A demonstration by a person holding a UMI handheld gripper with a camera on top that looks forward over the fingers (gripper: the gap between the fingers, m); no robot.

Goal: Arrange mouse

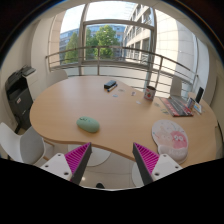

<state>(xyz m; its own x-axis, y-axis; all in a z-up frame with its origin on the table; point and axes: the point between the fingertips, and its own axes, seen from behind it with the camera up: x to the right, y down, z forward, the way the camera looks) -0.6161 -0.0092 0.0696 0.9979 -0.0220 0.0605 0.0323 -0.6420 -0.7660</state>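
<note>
One desk, wooden, rounded, window beyond. One round pink mouse pad on desk's near right part. One pale green mouse on desk's near left part, well apart from pad, beyond left finger. One small dark object at far side. Hand-held gripper: fingers spread wide, holding nothing, touching nothing, short of desk edge.

We see a curved wooden tabletop, white chairs around it, and daylight through big windows.
</note>
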